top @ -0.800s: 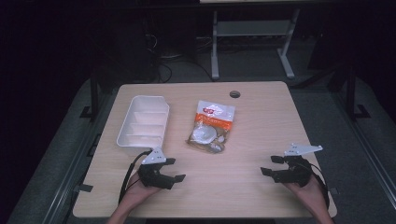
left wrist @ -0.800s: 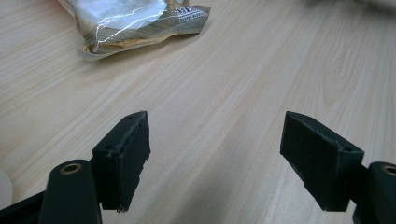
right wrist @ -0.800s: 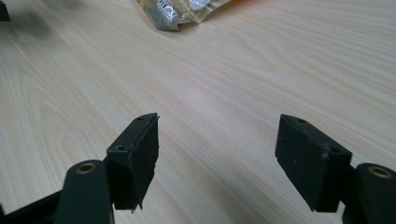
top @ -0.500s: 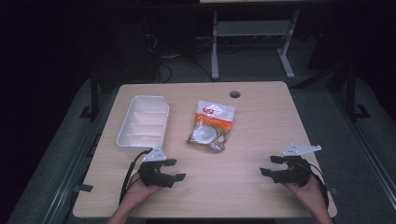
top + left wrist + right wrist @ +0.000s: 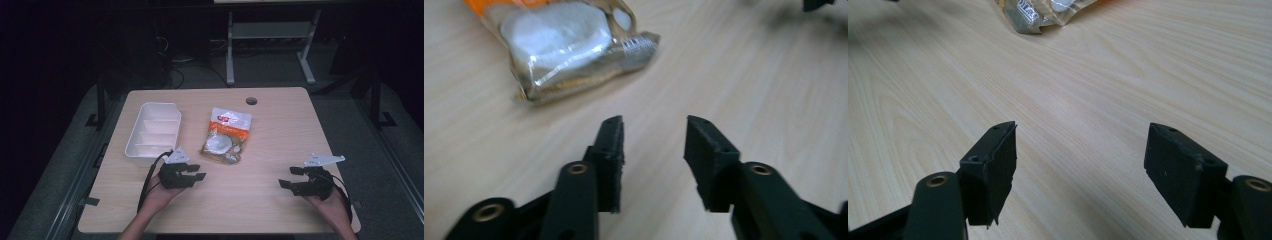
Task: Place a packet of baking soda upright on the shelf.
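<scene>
Both tools gape, empty, near the worktop's front edge. Snack bag [image 5: 226,136] lies mid-worktop, just ahead-right of left tool [image 5: 196,172]; right tool [image 5: 291,177] well apart.

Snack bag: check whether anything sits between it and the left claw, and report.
Nothing visible does. The left claw, jaws open, sits just short of the snack bag, with bare table between them. The white divided tray lies off to the side, out of that line.
</scene>
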A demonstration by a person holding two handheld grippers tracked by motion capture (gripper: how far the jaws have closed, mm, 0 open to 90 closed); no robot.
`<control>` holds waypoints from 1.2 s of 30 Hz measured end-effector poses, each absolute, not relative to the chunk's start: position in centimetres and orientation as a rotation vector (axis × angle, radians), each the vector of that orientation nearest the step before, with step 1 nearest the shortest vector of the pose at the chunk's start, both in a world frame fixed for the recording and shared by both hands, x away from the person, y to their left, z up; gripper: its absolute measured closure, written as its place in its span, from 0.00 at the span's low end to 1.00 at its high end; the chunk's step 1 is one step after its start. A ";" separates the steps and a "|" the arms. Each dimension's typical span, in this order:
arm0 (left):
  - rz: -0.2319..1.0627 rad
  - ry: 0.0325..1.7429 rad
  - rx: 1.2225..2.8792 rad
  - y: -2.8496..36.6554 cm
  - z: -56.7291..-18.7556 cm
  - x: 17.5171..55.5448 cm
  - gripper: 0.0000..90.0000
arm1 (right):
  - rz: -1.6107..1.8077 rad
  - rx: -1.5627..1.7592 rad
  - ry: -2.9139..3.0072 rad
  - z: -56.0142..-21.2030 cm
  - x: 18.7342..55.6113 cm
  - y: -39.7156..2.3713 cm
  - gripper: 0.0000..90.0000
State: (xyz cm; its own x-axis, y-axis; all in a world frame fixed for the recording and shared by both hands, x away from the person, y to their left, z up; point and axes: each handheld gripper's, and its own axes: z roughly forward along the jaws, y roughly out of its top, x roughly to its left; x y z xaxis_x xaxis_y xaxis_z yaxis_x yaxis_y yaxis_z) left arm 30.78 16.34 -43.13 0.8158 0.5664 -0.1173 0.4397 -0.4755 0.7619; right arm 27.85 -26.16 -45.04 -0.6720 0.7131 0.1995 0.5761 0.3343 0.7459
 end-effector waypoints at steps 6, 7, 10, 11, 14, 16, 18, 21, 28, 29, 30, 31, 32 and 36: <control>0.197 0.770 2.166 14.4 -43.1 33.2 0.79 | 1.243 1.178 2.432 -45.1 27.9 -26.2 0.31; 0.204 0.777 2.174 14.1 -43.1 33.7 0.80 | 1.243 1.178 2.433 -45.1 27.8 -26.2 0.31; 0.231 0.838 2.164 13.1 -42.7 36.0 0.87 | 1.244 1.169 2.434 -45.0 27.8 -26.3 0.31; 0.231 0.852 2.162 13.0 -42.6 36.4 0.88 | 1.242 1.171 2.439 -45.0 27.8 -26.2 0.31; 0.235 0.896 2.157 12.3 -42.3 38.1 0.92 | 1.236 1.156 2.444 -45.0 27.8 -26.3 0.31; 0.244 0.921 2.176 11.9 -42.3 39.1 0.94 | 1.231 1.153 2.449 -45.0 27.8 -26.3 0.31; 0.239 0.931 2.182 11.5 -42.5 39.8 0.96 | 1.231 1.150 2.449 -45.0 27.9 -26.4 0.31; 0.215 0.950 2.193 11.1 -42.8 40.7 0.96 | 1.215 1.141 2.448 -44.9 27.9 -26.4 0.31; 0.210 0.966 2.245 9.8 -43.7 41.4 1.00 | 1.211 1.174 2.454 -44.8 28.5 -26.3 0.32; 0.205 0.972 2.240 9.8 -43.8 41.5 1.00 | 1.209 1.173 2.448 -44.6 28.5 -26.2 0.32; 0.205 0.971 2.241 9.8 -43.8 41.5 1.00 | 1.215 1.161 2.448 -44.4 28.5 -26.1 0.32; 0.205 0.971 2.241 9.8 -43.8 41.5 1.00 | 1.218 1.157 2.449 -44.2 28.6 -26.0 0.32; 0.205 0.968 2.239 9.9 -43.9 41.4 1.00 | 1.218 1.157 2.449 -44.2 28.6 -26.0 0.32; 0.197 0.949 2.220 10.3 -44.1 41.4 1.00 | 1.217 1.153 2.441 -42.3 29.7 -24.8 0.33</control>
